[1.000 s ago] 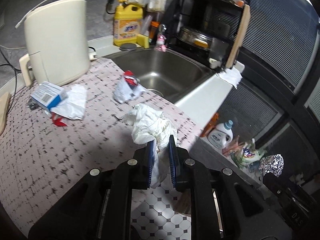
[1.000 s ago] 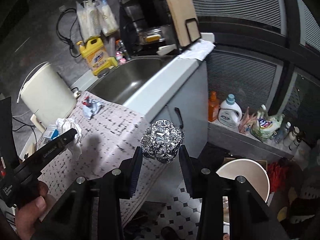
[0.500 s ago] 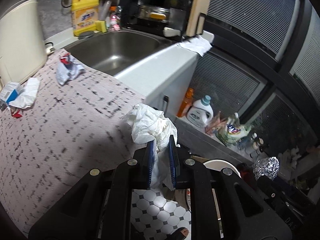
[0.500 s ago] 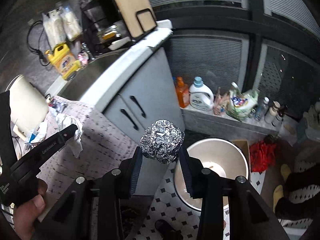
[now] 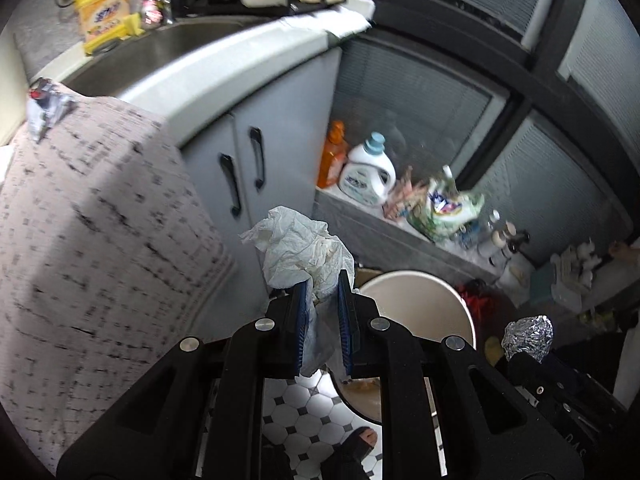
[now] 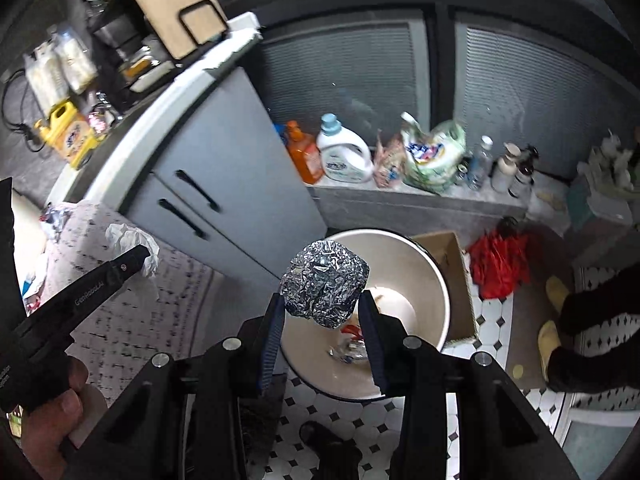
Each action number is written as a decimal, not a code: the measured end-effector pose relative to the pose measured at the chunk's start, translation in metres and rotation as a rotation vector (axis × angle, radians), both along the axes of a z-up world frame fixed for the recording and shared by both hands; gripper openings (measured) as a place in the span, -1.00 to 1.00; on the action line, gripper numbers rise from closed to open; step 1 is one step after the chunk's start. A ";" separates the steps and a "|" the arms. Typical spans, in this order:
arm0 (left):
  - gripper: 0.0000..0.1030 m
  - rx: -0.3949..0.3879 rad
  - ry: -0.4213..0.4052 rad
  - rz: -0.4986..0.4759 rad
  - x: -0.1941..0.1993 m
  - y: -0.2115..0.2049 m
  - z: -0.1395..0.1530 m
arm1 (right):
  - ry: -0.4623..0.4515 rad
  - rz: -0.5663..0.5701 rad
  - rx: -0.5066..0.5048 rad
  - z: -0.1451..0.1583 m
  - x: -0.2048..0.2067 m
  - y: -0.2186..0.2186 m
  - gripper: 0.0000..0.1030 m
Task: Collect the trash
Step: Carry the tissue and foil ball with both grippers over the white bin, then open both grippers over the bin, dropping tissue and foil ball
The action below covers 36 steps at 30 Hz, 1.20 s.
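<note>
Both grippers gripping trash: left gripper (image 5: pixel 323 300) pinching crumpled paper (image 5: pixel 304 252), right gripper (image 6: pixel 322 322) clamping foil ball (image 6: pixel 324 288), hanging above bin (image 6: pixel 424 276) beside cabinet (image 6: pixel 236 168).

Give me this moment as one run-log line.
left tool: shut on crumpled tissue | right tool: shut on foil ball | bin: open, below foil ball | phase: pre-drop
</note>
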<state>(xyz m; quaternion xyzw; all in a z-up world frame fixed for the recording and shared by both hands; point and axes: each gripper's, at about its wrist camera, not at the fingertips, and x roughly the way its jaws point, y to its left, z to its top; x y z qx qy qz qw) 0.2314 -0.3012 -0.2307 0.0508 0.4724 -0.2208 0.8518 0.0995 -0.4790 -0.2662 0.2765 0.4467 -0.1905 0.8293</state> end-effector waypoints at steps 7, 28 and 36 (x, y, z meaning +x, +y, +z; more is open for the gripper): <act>-0.71 0.040 0.022 -0.047 -0.003 -0.027 -0.018 | 0.027 -0.036 0.042 -0.029 -0.012 -0.017 -0.06; -0.16 -0.046 0.150 -0.250 -0.027 -0.093 -0.033 | 0.051 -0.106 0.072 -0.035 -0.036 -0.042 0.01; -0.16 -0.079 0.142 -0.209 -0.017 -0.067 -0.018 | 0.035 -0.096 0.059 -0.022 -0.028 -0.037 0.01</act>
